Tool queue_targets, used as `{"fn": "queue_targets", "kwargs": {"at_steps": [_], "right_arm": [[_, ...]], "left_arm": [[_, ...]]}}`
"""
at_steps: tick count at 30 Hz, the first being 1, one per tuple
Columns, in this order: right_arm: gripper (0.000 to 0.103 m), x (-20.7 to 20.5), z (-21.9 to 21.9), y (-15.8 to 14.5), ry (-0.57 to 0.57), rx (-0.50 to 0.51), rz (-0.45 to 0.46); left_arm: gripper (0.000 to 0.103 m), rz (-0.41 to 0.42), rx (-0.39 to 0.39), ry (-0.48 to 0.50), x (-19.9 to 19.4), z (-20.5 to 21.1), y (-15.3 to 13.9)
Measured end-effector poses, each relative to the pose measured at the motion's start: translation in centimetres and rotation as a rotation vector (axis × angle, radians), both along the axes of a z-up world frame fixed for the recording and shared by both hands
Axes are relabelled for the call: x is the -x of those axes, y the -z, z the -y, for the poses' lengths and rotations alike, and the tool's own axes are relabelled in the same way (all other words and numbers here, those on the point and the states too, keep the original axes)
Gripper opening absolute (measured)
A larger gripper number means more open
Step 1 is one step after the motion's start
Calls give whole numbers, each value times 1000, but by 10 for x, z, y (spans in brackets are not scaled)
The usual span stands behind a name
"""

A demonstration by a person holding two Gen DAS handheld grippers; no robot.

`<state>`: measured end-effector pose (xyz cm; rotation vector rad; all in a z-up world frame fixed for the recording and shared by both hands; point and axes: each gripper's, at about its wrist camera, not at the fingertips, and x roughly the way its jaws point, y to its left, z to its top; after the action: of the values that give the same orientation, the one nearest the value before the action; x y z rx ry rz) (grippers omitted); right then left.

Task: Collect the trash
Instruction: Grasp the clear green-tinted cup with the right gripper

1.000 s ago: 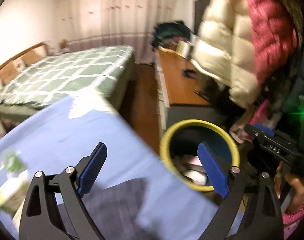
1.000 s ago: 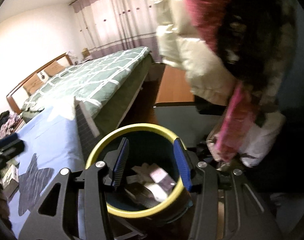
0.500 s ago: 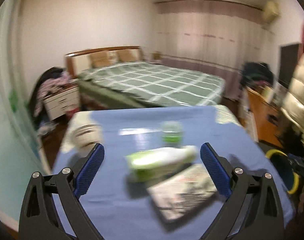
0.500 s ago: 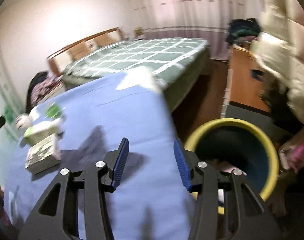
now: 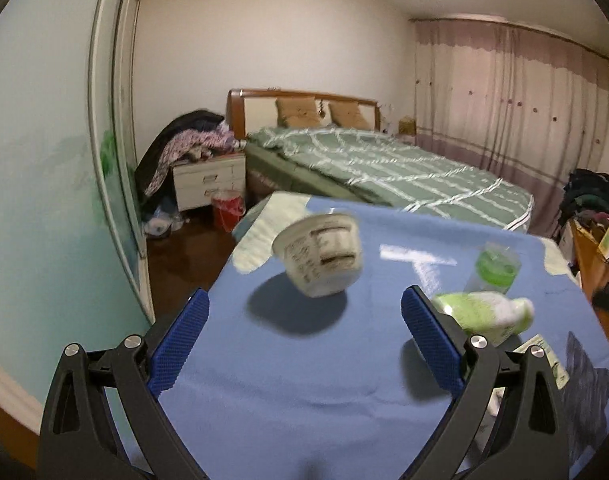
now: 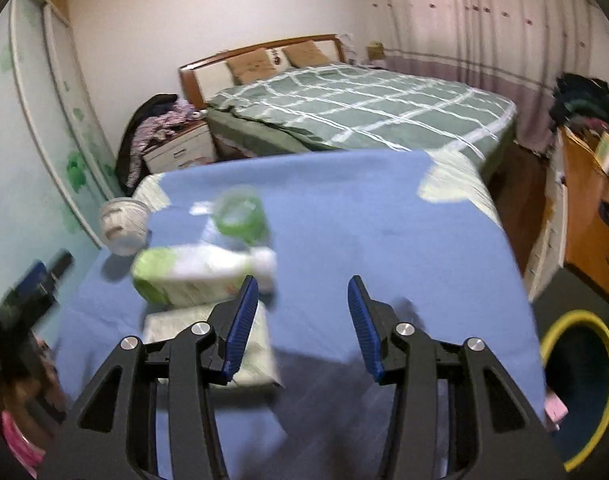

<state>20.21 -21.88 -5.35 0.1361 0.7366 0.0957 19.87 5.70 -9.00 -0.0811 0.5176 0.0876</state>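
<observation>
My left gripper (image 5: 306, 318) is open wide over the blue tablecloth (image 5: 304, 384), with nothing between its jaws. Just beyond its fingertips a white paper cup (image 5: 320, 256) lies on its side. A green-and-white bottle (image 5: 484, 314) lies to the right, behind the right finger, beside a clear cup with a green label (image 5: 494, 268). My right gripper (image 6: 302, 300) is half open and empty, above the cloth. The bottle (image 6: 200, 272) and a flat printed packet (image 6: 208, 340) lie left of its left finger. The yellow-rimmed bin (image 6: 560, 320) stands on the floor at the lower right.
A bed with a green checked cover (image 5: 384, 160) stands behind the table. A nightstand piled with clothes (image 5: 200, 176) and a red bucket (image 5: 226, 210) are at the back left. A wooden dresser (image 6: 584, 208) lines the right wall.
Both views have swung from the bin round to the table. The left gripper now faces the white cup, and the right gripper has come closer to the bottle and packet.
</observation>
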Motion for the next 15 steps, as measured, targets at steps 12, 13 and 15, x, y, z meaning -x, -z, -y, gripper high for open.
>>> {"fn": "queue_targets", "kwargs": {"at_steps": [12,13,15], "right_arm": [[61,-98,-55,21,4,32,-76],[61,-102,-56,23,8,34,-85],[61,-111,-59,28,10,48,-107]], "left_arm": [[97,15,3,3,4,12,-2],[97,16,4,3,4,13,-3],[97,16,7,8,5,14,-3]]}}
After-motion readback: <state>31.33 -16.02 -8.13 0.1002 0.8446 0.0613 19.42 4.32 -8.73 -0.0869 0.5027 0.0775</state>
